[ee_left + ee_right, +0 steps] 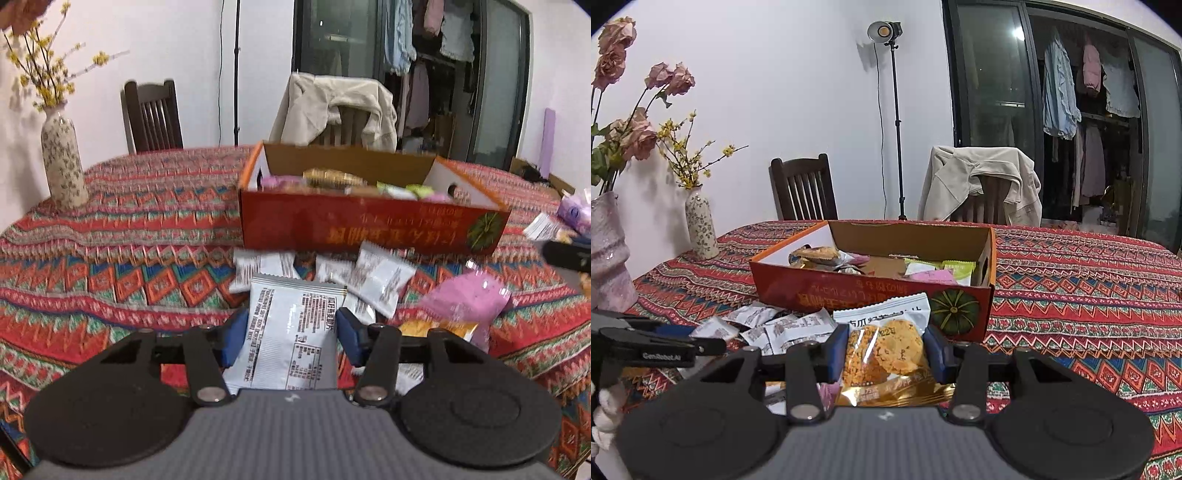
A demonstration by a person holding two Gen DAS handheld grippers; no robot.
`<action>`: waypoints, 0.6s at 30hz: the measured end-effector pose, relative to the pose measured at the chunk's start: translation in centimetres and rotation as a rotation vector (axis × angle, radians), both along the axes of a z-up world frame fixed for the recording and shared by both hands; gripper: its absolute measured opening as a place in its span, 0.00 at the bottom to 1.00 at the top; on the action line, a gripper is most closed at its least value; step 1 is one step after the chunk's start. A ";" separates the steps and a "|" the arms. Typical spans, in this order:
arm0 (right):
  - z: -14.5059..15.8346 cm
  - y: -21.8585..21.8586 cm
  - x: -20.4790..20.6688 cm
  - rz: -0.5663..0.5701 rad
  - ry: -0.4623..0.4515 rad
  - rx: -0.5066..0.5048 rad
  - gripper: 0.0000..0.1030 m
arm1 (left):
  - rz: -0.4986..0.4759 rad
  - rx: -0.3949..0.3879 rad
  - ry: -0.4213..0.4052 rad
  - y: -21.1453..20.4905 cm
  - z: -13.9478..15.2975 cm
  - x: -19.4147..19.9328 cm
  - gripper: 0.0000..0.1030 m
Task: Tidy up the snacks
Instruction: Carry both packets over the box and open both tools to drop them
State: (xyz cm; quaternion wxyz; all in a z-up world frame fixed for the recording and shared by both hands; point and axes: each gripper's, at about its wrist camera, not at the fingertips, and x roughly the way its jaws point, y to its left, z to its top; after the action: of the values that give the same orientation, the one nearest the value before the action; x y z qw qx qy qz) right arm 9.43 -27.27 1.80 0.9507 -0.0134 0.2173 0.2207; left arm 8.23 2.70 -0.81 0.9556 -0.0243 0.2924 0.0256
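Observation:
My left gripper (292, 328) is shut on a white snack packet (288, 358) with black print, which stands upright between the blue pads above the table. My right gripper (887, 347) is shut on a clear packet of orange crackers (886, 356) with a gold lower edge. Just beyond both stands an open red cardboard box (369, 229) (849, 291) with several snacks inside. Several small white packets (376, 277) (783, 328) lie on the cloth in front of the box, and a pink packet (465, 302) lies to their right. In the right wrist view, the left gripper's body (646, 347) shows at the left edge.
A patterned red tablecloth (1071, 295) covers the table. A floral vase (62, 162) (700, 229) and a pink vase (605, 251) stand at the left. Behind the table are a dark wooden chair (803, 188), a chair with a beige jacket (979, 181) over it, and a light stand (894, 122).

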 end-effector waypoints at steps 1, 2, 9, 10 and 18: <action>0.1 0.1 0.1 -0.002 -0.001 0.001 0.42 | 0.000 0.001 -0.012 0.0 0.4 0.0 0.52; 0.2 0.1 0.4 -0.005 -0.002 0.004 0.42 | -0.002 0.001 -0.025 0.0 0.8 0.0 0.52; 1.3 0.5 2.1 -0.025 -0.015 0.022 0.42 | -0.019 0.016 -0.102 -0.7 3.5 1.3 0.52; 1.5 0.6 2.4 -0.028 -0.017 0.023 0.42 | -0.022 0.018 -0.113 -0.8 4.0 1.7 0.52; 3.1 1.4 6.0 -0.059 -0.031 0.048 0.42 | -0.051 0.041 -0.175 -2.6 7.0 5.1 0.52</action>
State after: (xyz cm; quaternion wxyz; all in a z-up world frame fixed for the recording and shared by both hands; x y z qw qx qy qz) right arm 15.41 -25.85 4.90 0.9601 0.0122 0.1977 0.1976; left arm 13.33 0.06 6.24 0.9782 0.0007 0.2078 0.0050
